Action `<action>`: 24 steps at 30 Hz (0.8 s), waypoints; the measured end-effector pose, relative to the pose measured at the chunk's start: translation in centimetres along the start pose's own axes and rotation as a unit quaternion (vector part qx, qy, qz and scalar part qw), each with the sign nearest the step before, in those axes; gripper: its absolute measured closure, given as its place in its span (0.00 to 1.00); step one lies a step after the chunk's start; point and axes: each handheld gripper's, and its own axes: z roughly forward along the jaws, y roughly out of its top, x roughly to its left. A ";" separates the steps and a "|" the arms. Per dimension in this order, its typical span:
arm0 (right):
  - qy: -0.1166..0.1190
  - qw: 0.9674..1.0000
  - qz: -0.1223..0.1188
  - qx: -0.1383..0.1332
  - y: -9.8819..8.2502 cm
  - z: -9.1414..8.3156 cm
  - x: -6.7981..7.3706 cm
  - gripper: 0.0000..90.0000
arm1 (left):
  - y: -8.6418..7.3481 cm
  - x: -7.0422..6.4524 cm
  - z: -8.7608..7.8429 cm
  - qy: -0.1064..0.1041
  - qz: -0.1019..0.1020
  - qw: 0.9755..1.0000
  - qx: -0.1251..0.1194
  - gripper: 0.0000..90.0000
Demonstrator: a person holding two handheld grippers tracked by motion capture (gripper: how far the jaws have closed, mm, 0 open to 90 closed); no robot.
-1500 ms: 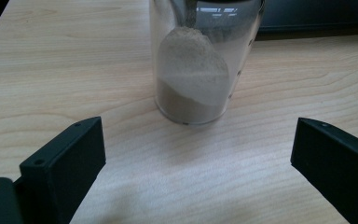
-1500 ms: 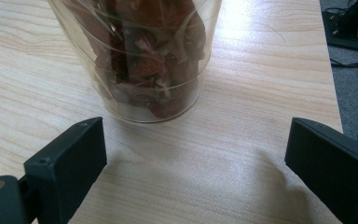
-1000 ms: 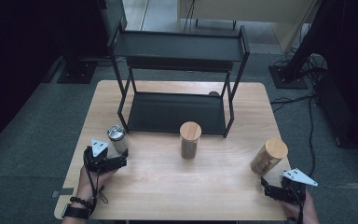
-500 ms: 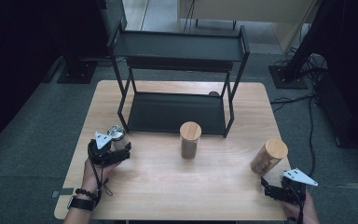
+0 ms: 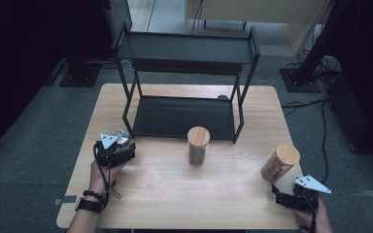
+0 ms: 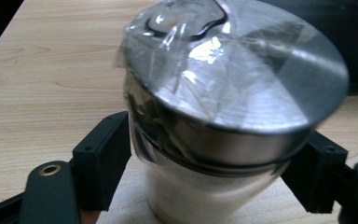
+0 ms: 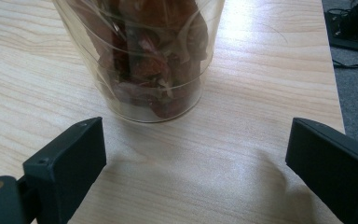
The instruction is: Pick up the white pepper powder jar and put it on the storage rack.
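Observation:
A small jar with a shiny metal lid (image 6: 233,79), wrapped in clear film, stands at the table's left. My left gripper (image 6: 214,172) has just been closing on it, and its two black jaws now press the jar's sides below the lid. In the high view this gripper (image 5: 119,148) covers most of the metal-lidded jar (image 5: 122,140). A clear jar of dried reddish pieces (image 7: 140,60) stands just beyond my right gripper (image 7: 196,154), which is open and holds nothing. From above, that wooden-lidded jar (image 5: 280,162) is just ahead of the right gripper (image 5: 284,200).
A third jar with a wooden lid (image 5: 197,145) stands mid-table in front of a black two-tier metal rack (image 5: 184,48). The wooden table (image 5: 175,194) ends close behind both hands. Cables lie on the floor to the right.
My left gripper moved forward to the metal-lidded jar and its jaws closed around it. The right gripper and the other jars stayed put.

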 end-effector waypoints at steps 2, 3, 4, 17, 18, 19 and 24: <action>0.000 1.000 0.000 0.001 0.0 0.0 0.0 0.05 | 0.0 0.0 0.1 -0.001 -0.001 1.000 0.001 0.27; 0.000 1.000 0.000 0.001 0.0 0.0 0.0 0.05 | 0.0 -0.1 0.1 -0.002 0.000 1.000 0.001 0.29; 0.000 1.000 0.000 0.001 0.0 0.0 0.0 0.05 | 0.0 -0.1 0.1 -0.002 0.002 1.000 0.001 0.29; -0.001 1.000 -0.001 0.003 0.0 0.0 0.0 0.05 | 0.5 -0.7 -0.1 -0.012 0.023 1.000 0.012 0.34; -0.001 1.000 -0.001 0.002 0.0 0.0 0.0 0.05 | 0.5 -0.8 -0.1 -0.014 0.025 1.000 0.013 0.35; -0.001 1.000 -0.002 0.002 0.0 0.0 0.0 0.05 | 0.4 -1.1 -0.2 -0.015 0.029 0.999 0.013 0.35; -0.001 1.000 -0.002 0.002 0.0 0.0 0.0 0.05 | 0.5 -2.3 0.1 -0.022 0.036 0.999 0.012 0.35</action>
